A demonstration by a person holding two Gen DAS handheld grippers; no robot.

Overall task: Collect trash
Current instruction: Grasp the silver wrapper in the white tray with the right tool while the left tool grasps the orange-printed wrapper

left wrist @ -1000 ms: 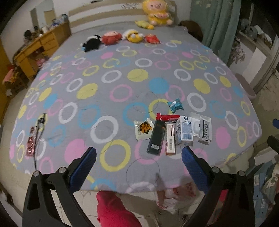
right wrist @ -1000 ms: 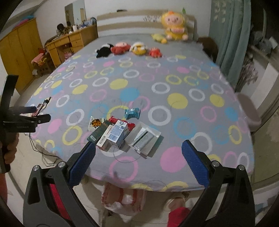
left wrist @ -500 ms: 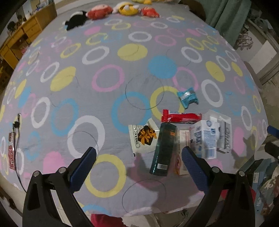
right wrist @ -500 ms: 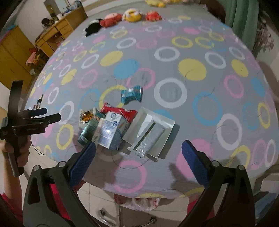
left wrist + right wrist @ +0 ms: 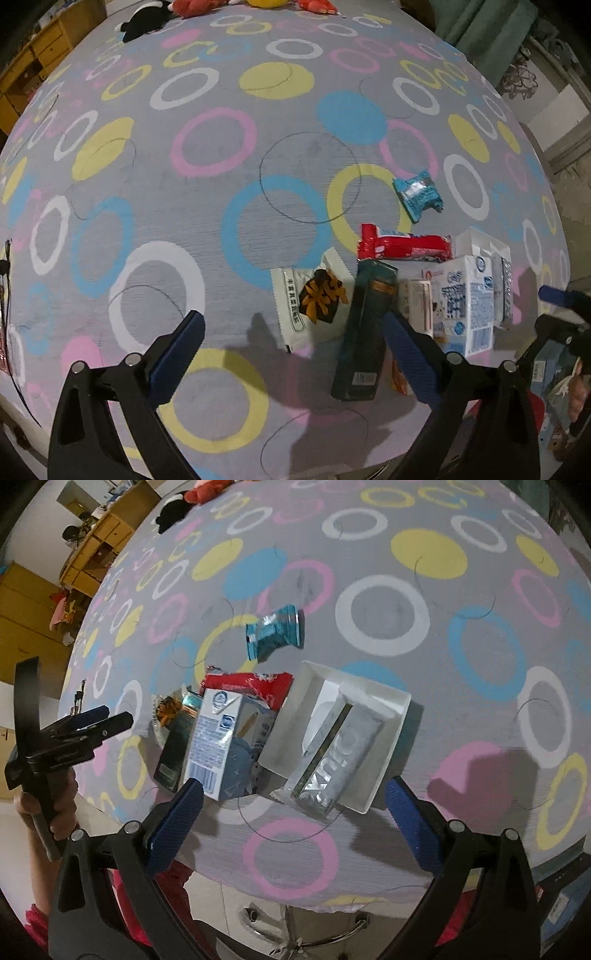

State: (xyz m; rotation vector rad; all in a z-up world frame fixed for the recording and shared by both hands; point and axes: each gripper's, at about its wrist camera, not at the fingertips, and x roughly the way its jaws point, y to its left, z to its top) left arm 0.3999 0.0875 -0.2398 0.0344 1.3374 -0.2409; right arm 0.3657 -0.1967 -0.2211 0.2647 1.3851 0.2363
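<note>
Trash lies in a cluster near the bed's front edge. In the left wrist view I see a white snack wrapper [image 5: 308, 301], a dark green box [image 5: 365, 328], a red wrapper [image 5: 404, 245], a blue-white milk carton [image 5: 467, 301] and a crumpled blue wrapper [image 5: 417, 194]. My left gripper [image 5: 291, 354] is open and empty, just in front of the white wrapper and green box. In the right wrist view the carton [image 5: 216, 744], a white tray [image 5: 391, 716] with a silver pouch [image 5: 338, 760] and the blue wrapper [image 5: 275, 631] show. My right gripper [image 5: 291, 825] is open and empty above the tray's near edge.
The bedspread [image 5: 207, 147] is grey with coloured rings. Plush toys [image 5: 147, 18] lie at the far end. A wooden desk [image 5: 99, 539] stands far left. A cable [image 5: 5, 288] lies at the bed's left edge. Tiled floor and a plastic bag [image 5: 332, 908] lie below the front edge.
Both grippers have moved forward and down towards the trash cluster, which now looks much larger. Both stay open. The trash has not moved.
</note>
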